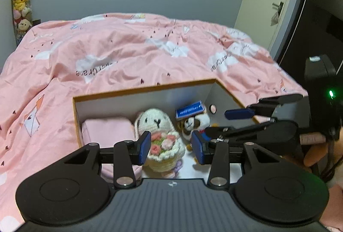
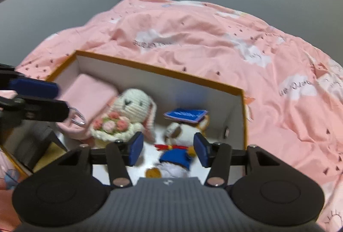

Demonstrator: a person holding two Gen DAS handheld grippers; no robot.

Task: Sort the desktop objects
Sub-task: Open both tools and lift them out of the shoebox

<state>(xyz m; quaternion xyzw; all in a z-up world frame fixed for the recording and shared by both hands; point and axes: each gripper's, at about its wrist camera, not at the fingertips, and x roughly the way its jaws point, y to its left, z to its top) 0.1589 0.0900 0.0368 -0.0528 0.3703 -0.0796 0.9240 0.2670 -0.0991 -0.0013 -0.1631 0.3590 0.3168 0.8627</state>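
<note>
Two toys are seen inside an open box, with both grippers above it.

In the orange-rimmed box [image 1: 141, 90], set against the pink duvet [image 1: 128, 47], a folded pink cloth [image 1: 105, 131] is placed at 9 o'clock, the crocheted rabbit [image 1: 156, 124] with a bouquet in the middle, and the plush dog [image 2: 178, 146] with a blue graduation cap [image 2: 186, 115] at 3 o'clock. The left gripper [image 1: 170, 146] is held with jaws spread, nothing pinched. The right gripper [image 2: 169, 150] is likewise spread, the dog seen between its pads but not pressed.

One box [image 2: 163, 73] holds two plush toys, a crocheted rabbit [image 2: 128, 111] and graduation dog [image 2: 180, 141], plus one pink cushion [image 2: 90, 92].
</note>
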